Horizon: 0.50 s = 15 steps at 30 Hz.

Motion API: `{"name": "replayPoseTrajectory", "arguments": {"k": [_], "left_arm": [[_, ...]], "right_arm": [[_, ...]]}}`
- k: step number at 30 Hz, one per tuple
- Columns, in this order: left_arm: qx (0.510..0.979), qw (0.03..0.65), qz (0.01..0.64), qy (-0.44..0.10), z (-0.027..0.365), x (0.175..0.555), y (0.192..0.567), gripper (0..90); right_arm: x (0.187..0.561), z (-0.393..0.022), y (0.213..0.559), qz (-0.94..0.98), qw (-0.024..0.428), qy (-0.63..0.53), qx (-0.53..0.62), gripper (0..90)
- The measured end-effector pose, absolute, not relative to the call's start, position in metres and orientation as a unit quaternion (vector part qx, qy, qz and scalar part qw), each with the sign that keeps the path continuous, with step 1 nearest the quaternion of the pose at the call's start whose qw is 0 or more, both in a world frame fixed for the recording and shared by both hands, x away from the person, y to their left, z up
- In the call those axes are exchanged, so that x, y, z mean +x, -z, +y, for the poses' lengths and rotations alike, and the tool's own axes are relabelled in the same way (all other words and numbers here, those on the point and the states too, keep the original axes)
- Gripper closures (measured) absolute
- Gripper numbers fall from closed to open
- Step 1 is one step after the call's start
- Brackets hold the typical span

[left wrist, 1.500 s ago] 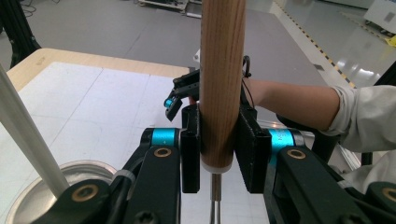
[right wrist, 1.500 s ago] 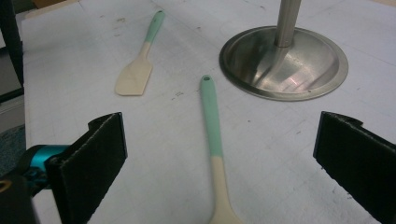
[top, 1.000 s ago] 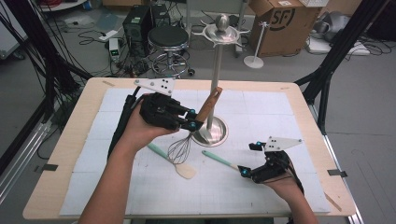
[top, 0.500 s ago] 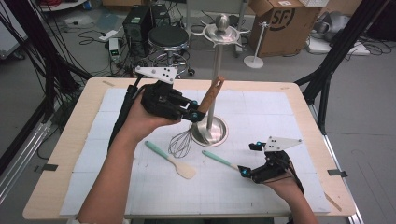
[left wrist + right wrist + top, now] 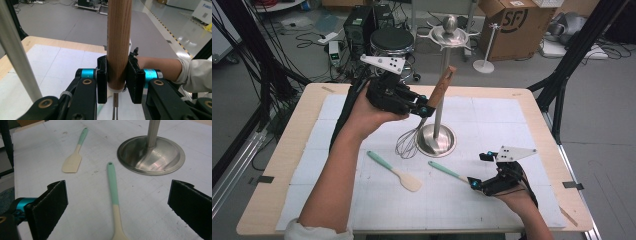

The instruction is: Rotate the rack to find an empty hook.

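Observation:
My left gripper [image 5: 422, 111] is shut on the wooden handle of a wire whisk [image 5: 439, 90], held tilted in the air beside the steel stand's pole [image 5: 443, 85]; its wire head [image 5: 408, 142] hangs just over the mat. In the left gripper view both pads squeeze the wooden handle [image 5: 119, 45]. My right gripper [image 5: 475, 172] rests on the mat at the front right, open, with a teal-handled utensil [image 5: 113, 187] lying between its jaws, untouched. A second teal-handled spatula [image 5: 394, 172] lies left of it.
The steel stand has a round base [image 5: 436, 141] at the table's middle and a hook crown [image 5: 450, 34] on top. A white mat [image 5: 492, 120] covers the wooden table [image 5: 277, 160]. Cables, a stool and cardboard boxes stand on the floor beyond.
My left gripper has risen with the whisk and shifted toward the far side; the whisk's head has lifted off the mat. The right gripper has stayed put.

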<state>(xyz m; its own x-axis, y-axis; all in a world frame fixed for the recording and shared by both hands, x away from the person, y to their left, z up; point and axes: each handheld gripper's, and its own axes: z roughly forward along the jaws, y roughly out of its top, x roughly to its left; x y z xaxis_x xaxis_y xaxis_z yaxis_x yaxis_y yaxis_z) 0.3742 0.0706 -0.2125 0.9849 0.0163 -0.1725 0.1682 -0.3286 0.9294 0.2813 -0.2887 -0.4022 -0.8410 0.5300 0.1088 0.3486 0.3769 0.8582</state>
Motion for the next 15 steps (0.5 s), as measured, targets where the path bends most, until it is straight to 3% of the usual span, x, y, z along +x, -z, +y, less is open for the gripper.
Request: {"name": "replayPoseTrajectory", "arguments": {"k": [15], "left_arm": [[0.812,0.579,0.064,0.050,0.078,0.387,0.194,73.1]], "right_arm": [[0.282,-0.288,0.403,0.825,0.092,-0.489,0.267,2.3]]}}
